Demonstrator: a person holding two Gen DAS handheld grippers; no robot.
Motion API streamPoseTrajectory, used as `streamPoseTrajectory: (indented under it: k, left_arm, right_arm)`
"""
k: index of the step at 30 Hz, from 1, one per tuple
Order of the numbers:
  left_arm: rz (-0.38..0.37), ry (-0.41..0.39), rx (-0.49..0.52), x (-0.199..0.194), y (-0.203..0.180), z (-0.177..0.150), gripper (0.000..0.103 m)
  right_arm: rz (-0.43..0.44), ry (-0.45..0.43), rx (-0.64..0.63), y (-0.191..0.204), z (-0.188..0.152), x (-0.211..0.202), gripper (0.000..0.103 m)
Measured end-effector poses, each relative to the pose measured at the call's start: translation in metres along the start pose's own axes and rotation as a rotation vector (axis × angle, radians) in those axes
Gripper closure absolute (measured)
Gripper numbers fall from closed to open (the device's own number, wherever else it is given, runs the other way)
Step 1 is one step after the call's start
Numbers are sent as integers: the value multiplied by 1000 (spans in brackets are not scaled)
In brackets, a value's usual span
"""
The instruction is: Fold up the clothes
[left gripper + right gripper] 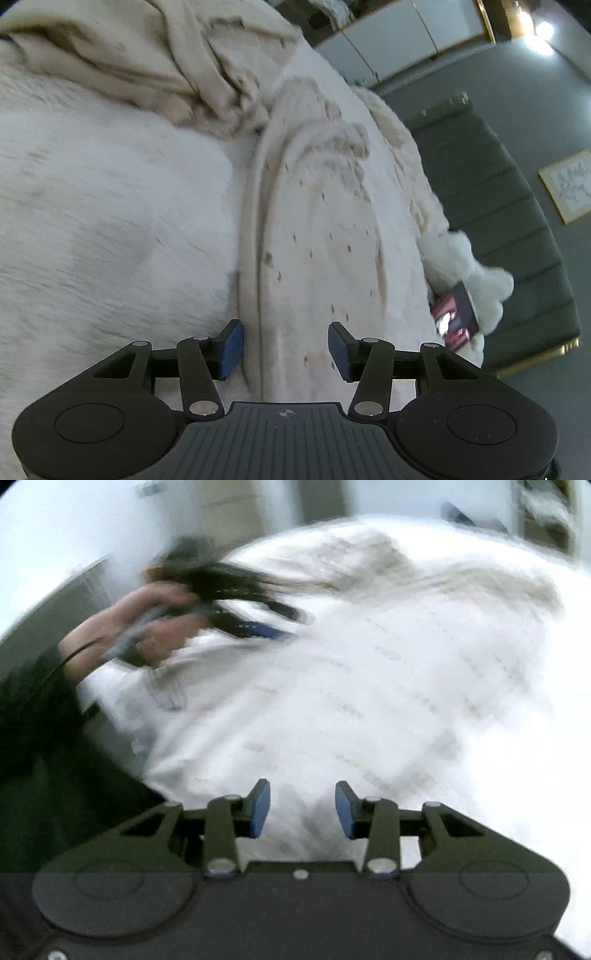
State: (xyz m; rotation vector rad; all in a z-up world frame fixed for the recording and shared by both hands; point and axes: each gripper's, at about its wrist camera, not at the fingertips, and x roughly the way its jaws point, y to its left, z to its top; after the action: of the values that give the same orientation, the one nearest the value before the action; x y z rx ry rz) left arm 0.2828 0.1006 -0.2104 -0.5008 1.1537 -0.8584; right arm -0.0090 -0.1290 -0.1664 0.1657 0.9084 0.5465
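Left wrist view: the left tongs (286, 345) gape wide, empty, over a cream perforated garment (325, 221) spread on a white furry bed (92, 206), its far end bunched. The right tongs (303, 808) also stand wide. Folding looks unfinished.

Green tufted bench (517, 229), grey floor (524, 92), white cabinets (399, 40)
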Motion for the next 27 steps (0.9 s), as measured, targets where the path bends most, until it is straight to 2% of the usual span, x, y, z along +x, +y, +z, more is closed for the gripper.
streamPoseTrajectory:
  k: [6,8,10,11,14,18,19,20,22,27]
  left_arm:
    - [49,42,62,24,-12,-7,59]
    - [58,42,60,28,-11,-8,60]
    - [57,38,52,32,-9,-8,61]
    - [55,36,46,33,-9,-8,65]
    - [50,30,31,39,-7,-6,70]
    - [43,21,10,45,-4,-5,70]
    - [41,19,5,47,-3,-4,70]
    - [39,17,0,49,-3,-4,77]
    - [36,12,-10,52,-1,-3,101]
    - [12,-10,19,33,-17,-5,101]
  right_arm:
    - [64,0,449,-70,-15,-25,63]
    - [129,-20,522,-86,-21,-18,64]
    - [180,-38,576,-94,-22,-15,73]
    - [202,-42,586,-96,-24,-20,77]
    - [317,-36,604,-96,-30,-27,77]
    - [306,0,594,-92,-39,-17,78]
    - [307,20,610,-92,-41,-11,84]
    - [303,39,603,-90,-40,-8,99]
    - [281,73,555,-82,-34,-11,101]
    - [294,33,371,-62,-5,-79,101]
